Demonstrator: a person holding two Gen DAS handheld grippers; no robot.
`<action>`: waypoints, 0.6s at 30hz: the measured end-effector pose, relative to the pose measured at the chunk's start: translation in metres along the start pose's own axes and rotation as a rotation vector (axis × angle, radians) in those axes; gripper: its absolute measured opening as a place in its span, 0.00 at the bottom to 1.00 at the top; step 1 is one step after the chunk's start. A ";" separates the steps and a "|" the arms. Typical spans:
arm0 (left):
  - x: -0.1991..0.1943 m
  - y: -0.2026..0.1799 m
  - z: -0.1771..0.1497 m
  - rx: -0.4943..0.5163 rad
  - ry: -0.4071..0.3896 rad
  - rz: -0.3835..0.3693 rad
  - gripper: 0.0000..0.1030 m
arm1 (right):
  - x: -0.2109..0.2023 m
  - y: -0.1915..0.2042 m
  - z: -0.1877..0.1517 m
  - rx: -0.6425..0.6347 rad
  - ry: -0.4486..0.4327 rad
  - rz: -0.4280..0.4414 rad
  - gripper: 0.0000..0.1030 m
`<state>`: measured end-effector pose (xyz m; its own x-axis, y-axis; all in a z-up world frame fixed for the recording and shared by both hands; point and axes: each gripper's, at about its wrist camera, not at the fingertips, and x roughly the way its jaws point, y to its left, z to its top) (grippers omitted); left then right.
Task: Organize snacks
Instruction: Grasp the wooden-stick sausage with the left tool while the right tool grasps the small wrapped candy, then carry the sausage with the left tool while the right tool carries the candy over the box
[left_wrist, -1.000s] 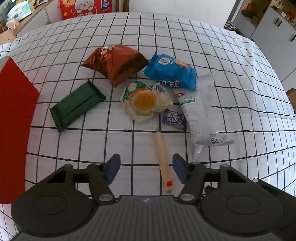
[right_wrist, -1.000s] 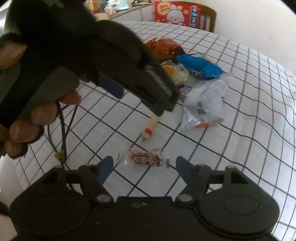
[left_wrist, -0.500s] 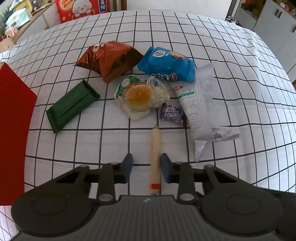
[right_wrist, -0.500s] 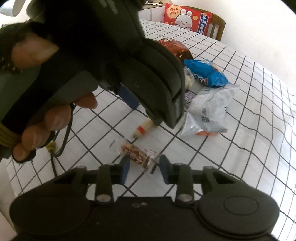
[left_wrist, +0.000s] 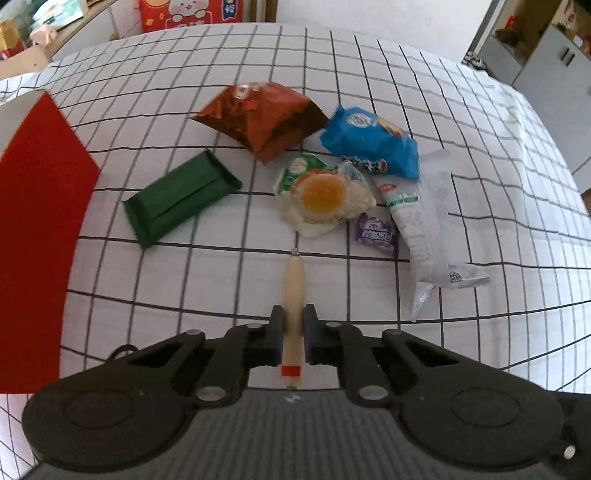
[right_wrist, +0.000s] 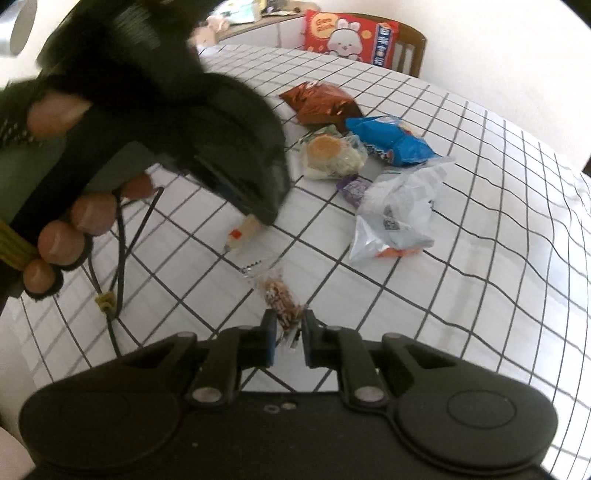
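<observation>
My left gripper (left_wrist: 293, 325) is shut on a pale sausage stick (left_wrist: 293, 284) with a red band near its end, which points away over the checked tablecloth. The same sausage stick (right_wrist: 243, 232) pokes out under the left gripper's body in the right wrist view. My right gripper (right_wrist: 288, 325) is shut on a small clear-wrapped brown candy (right_wrist: 279, 295), whose far end lies on the cloth. Beyond lie a brown-red chip bag (left_wrist: 260, 114), a blue bag (left_wrist: 369, 140), a wrapped bun (left_wrist: 323, 195), a purple candy (left_wrist: 376, 234), a white pouch (left_wrist: 421, 218) and a green packet (left_wrist: 179, 194).
A red box (left_wrist: 37, 229) stands at the left edge of the table. A person's hand (right_wrist: 70, 221) holds the left gripper, with a cord (right_wrist: 118, 258) hanging from it. A red rabbit-print box (right_wrist: 347, 37) rests on a chair beyond the table.
Both grippers have gone from wide open to shut: the left one on the sausage stick, the right one on the small wrapped candy, which has turned to point away.
</observation>
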<state>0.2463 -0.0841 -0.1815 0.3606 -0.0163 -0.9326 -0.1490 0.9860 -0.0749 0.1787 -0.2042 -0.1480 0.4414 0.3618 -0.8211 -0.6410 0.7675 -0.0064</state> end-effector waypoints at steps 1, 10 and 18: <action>-0.003 0.004 0.000 -0.008 -0.003 -0.004 0.10 | -0.003 -0.001 0.001 0.012 -0.004 0.001 0.12; -0.038 0.029 -0.008 -0.057 -0.014 -0.022 0.10 | -0.033 -0.001 0.009 0.102 -0.036 0.042 0.12; -0.076 0.050 -0.020 -0.072 -0.052 -0.041 0.10 | -0.057 0.011 0.023 0.145 -0.082 0.065 0.12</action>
<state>0.1932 -0.0372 -0.1214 0.4146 -0.0458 -0.9089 -0.1985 0.9701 -0.1395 0.1607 -0.2038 -0.0881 0.4557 0.4502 -0.7679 -0.5751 0.8073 0.1320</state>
